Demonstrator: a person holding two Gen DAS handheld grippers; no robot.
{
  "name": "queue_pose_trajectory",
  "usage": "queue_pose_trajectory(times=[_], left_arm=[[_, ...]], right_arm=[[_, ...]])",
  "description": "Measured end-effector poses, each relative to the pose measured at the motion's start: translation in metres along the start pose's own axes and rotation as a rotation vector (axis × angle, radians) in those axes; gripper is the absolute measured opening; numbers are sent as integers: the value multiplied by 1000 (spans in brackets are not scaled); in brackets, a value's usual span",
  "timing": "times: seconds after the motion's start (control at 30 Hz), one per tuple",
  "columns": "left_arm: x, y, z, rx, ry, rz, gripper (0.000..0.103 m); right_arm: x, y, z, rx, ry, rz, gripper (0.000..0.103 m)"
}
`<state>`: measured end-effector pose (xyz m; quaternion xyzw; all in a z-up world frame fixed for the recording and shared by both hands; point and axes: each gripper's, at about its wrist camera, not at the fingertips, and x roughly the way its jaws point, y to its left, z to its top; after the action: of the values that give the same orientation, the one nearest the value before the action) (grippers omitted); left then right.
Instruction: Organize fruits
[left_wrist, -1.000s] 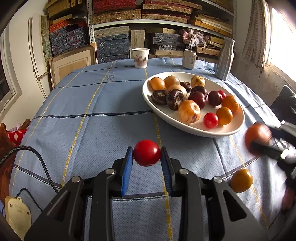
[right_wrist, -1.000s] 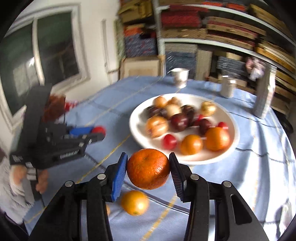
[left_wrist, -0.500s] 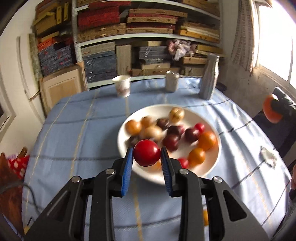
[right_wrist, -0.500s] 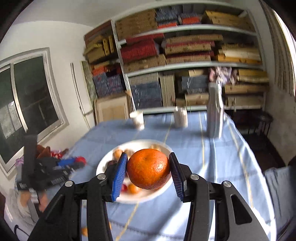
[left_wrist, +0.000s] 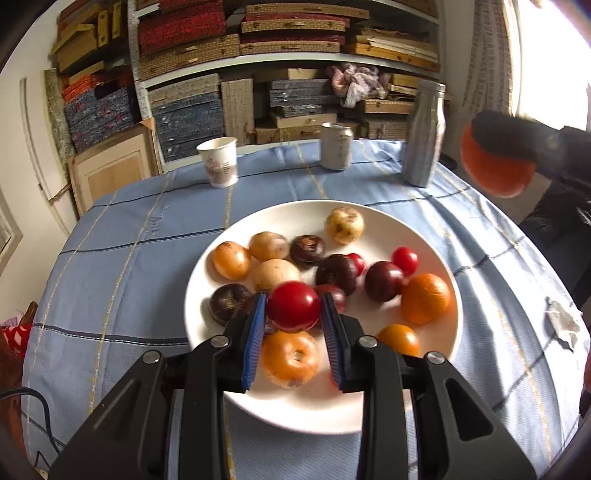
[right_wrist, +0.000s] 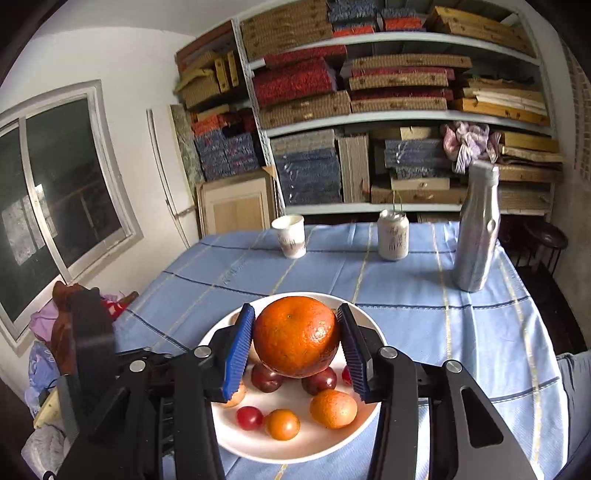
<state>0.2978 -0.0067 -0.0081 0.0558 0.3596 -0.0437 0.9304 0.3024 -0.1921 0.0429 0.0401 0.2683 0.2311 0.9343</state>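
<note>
A white plate (left_wrist: 428, 391) on the blue checked tablecloth holds several fruits: oranges, dark plums, pale brown fruits and small red tomatoes. My left gripper (left_wrist: 293, 308) is shut on a red tomato (left_wrist: 293, 306) and hangs over the near part of the plate. My right gripper (right_wrist: 295, 338) is shut on a large orange (right_wrist: 296, 335) above the same plate (right_wrist: 332, 448). In the left wrist view that orange (left_wrist: 496, 173) shows at the right edge, high above the table. The left gripper's black body (right_wrist: 92, 328) stands at the left of the right wrist view.
At the table's far side stand a paper cup (left_wrist: 218, 161), a can (left_wrist: 336, 146) and a silver bottle (left_wrist: 423, 133). A crumpled scrap (left_wrist: 561, 325) lies right of the plate. Shelves packed with boxes fill the wall behind; a window is to the left.
Both grippers rose from the table's near edge and moved over the plate with their fruits still held. The small orange fruit on the cloth has dropped out of view.
</note>
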Motion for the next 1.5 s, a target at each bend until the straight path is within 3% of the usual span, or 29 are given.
queue_pose_trajectory(times=[0.37, 1.03, 1.07, 1.1, 1.13, 1.17, 1.3, 1.5], left_arm=[[5, 22, -1, -28, -42, 111, 30], [15, 3, -7, 22, -37, 105, 30], [18, 2, -7, 23, -39, 109, 36], [19, 2, -8, 22, -51, 128, 54], [18, 3, -9, 20, -79, 165, 89], [17, 4, -9, 15, -93, 170, 99], [15, 9, -7, -9, -91, 124, 98], [-3, 4, -12, 21, -106, 132, 98]], right_arm=[[45, 4, -3, -5, 53, 19, 47], [71, -4, -17, 4, 120, -12, 47], [77, -4, -19, 3, 139, -8, 47], [83, -5, -22, 7, 151, -5, 50], [87, -6, -25, 11, 155, -5, 56], [91, -8, -27, 16, 162, -23, 67], [82, -8, -26, 6, 133, -36, 67], [42, 3, -28, -3, 81, -18, 67]])
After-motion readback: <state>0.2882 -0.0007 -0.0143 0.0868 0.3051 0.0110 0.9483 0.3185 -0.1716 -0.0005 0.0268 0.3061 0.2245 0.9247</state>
